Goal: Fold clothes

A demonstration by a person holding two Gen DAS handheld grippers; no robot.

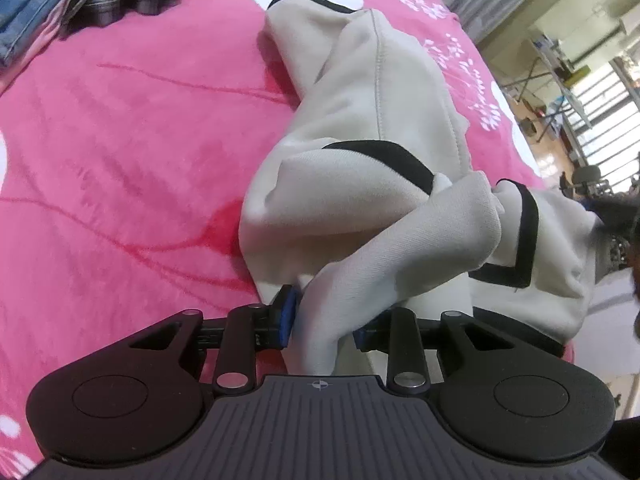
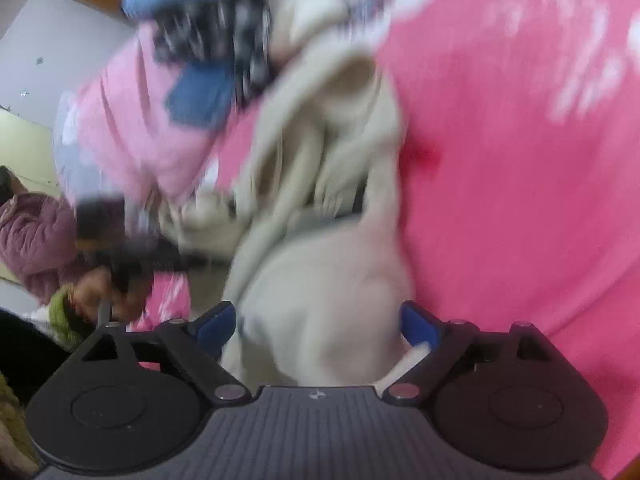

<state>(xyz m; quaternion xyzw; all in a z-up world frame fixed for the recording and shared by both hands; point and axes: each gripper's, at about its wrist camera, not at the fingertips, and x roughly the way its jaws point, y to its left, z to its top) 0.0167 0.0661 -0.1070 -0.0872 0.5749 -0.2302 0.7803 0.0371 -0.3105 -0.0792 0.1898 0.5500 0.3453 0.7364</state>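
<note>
The left gripper (image 1: 320, 322) pinches a bunch of the cream top (image 1: 372, 120), which lies on the pink blanket (image 1: 132, 140), maybe to hold it in place, while the right gripper (image 2: 320, 326) is spread wide over its cloth.

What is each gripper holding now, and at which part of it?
The left gripper pinches a bunched fold of the cream garment with black trim at its near end. The right gripper is open around cream cloth, not gripping.

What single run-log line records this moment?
left gripper: shut on cream garment | right gripper: open, garment between jaws | surface: pink blanket
</note>
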